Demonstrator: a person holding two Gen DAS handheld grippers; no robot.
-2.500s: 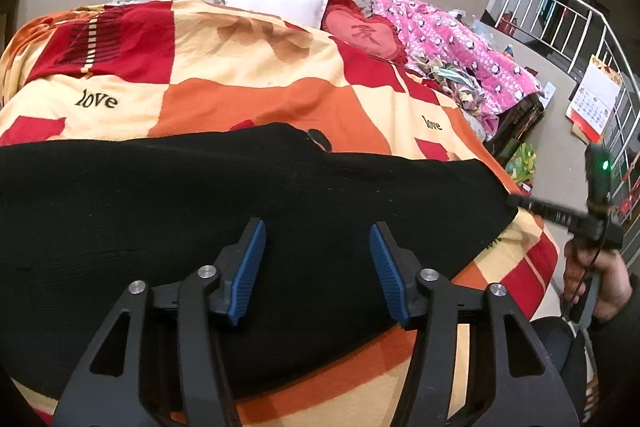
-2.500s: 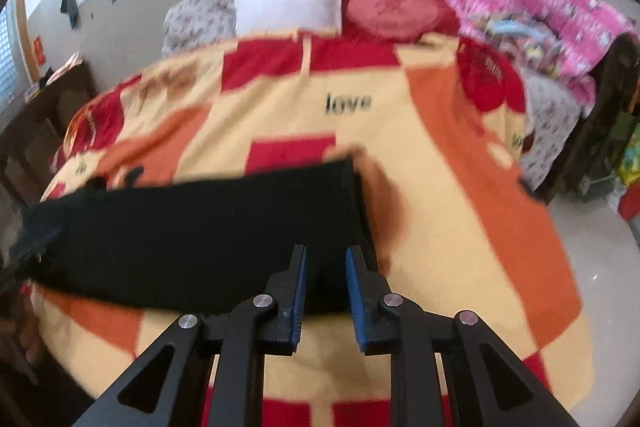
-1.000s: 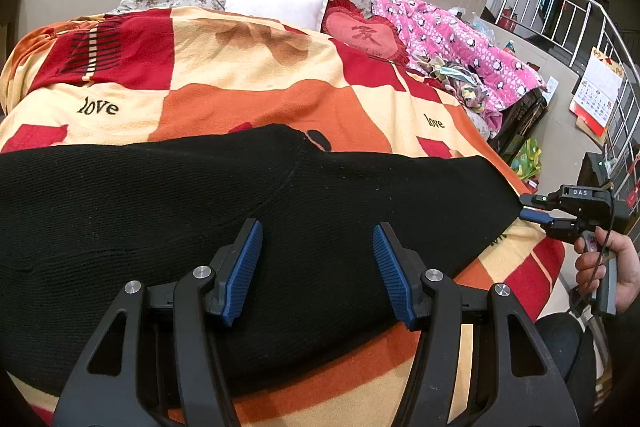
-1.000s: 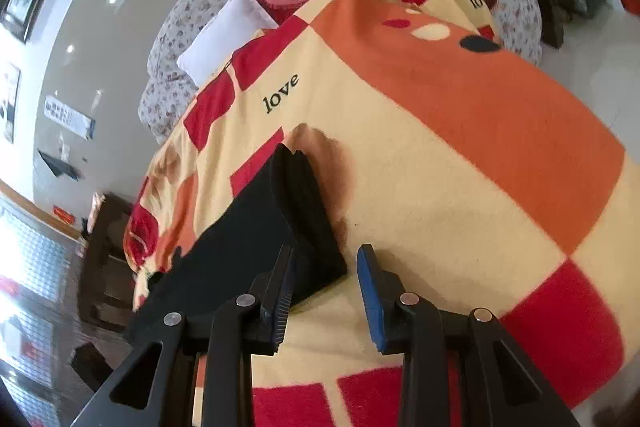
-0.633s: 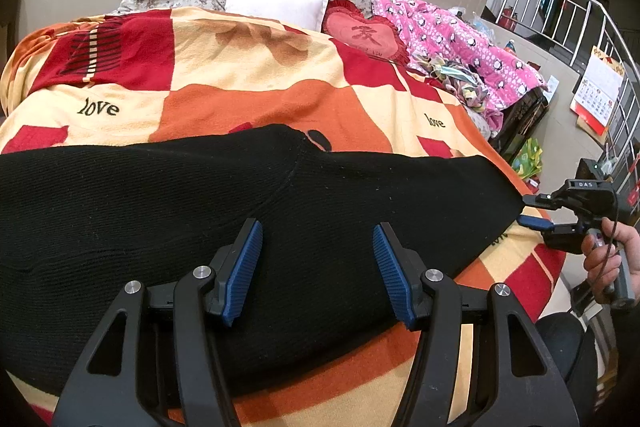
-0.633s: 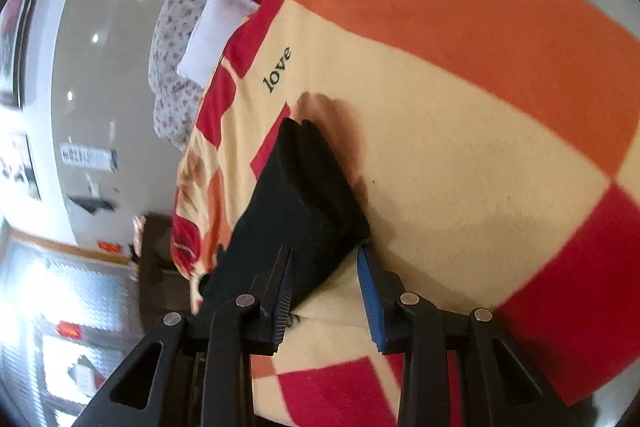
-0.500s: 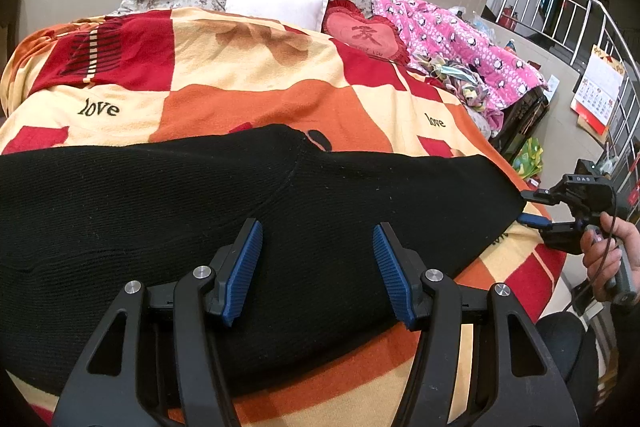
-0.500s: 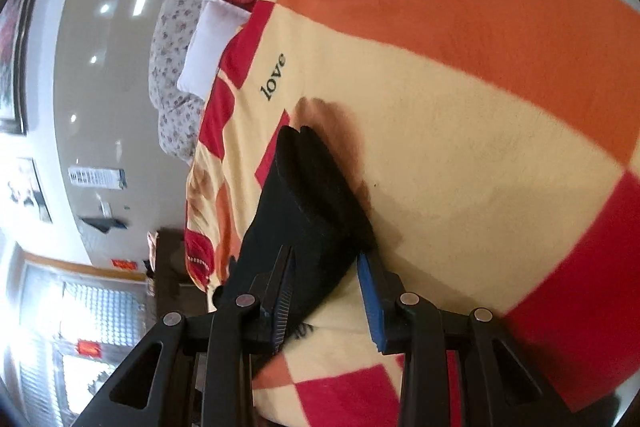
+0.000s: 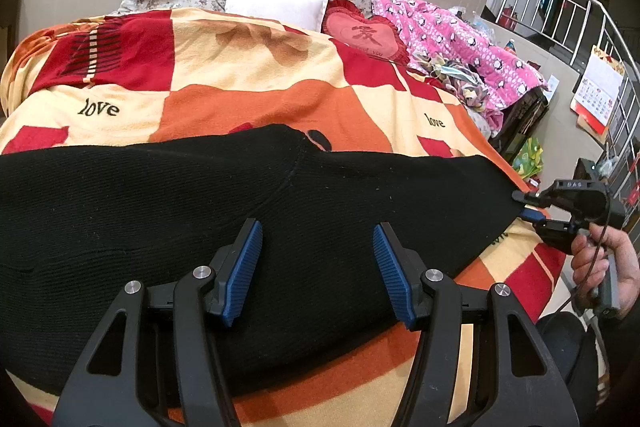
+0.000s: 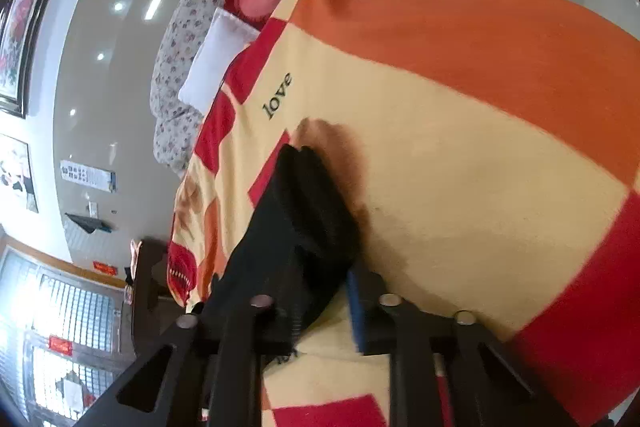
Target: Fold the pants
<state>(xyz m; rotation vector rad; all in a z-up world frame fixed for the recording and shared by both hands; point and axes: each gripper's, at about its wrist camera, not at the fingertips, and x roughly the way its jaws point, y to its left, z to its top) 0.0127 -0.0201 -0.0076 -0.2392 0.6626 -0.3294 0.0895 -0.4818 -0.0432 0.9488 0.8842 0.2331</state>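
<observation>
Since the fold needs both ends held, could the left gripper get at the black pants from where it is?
Probably yes: the left gripper is open directly over the black pants, and nothing lies between its fingers and the cloth.

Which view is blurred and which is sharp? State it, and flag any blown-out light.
Left wrist view: sharp, fisheye-bent at the edges; black pants and open left claw crisp. Right wrist view: tilted and motion-smeared, worst on the right claw, whose jaws have just been closing with the pants' end between them; window at lower left blown out white.
</observation>
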